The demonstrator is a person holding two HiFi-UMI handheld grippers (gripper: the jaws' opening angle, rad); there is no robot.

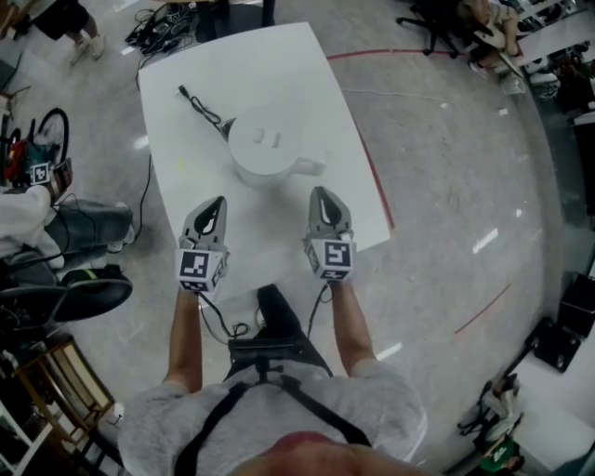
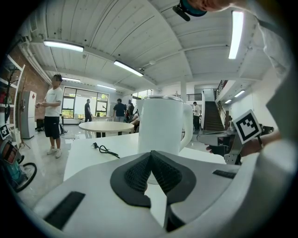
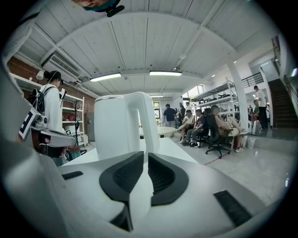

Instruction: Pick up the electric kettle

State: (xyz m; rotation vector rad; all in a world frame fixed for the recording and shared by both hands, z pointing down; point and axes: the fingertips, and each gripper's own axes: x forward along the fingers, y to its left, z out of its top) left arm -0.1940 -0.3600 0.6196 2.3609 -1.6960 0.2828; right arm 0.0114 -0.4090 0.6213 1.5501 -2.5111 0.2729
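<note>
A white electric kettle (image 1: 265, 144) stands upright in the middle of the white table (image 1: 214, 74), its handle (image 1: 311, 167) turned toward the right gripper. A black power cord (image 1: 198, 105) lies behind it on the left. Both grippers hover over the table's near edge, a short way from the kettle. The left gripper (image 1: 216, 201) points at the kettle body (image 2: 160, 125); in its own view the left gripper (image 2: 150, 153) has its pads together, empty. The right gripper (image 1: 319, 192) faces the handle (image 3: 145, 118); the right gripper (image 3: 145, 156) shows a narrow gap between its pads, with nothing in it.
The table's right edge runs beside a red floor line (image 1: 376, 186). A seated person (image 1: 56, 218) and a bicycle (image 1: 37, 139) are at the left. A cable bundle (image 1: 167, 23) lies beyond the table. A round table (image 2: 106, 126) and standing people are farther off.
</note>
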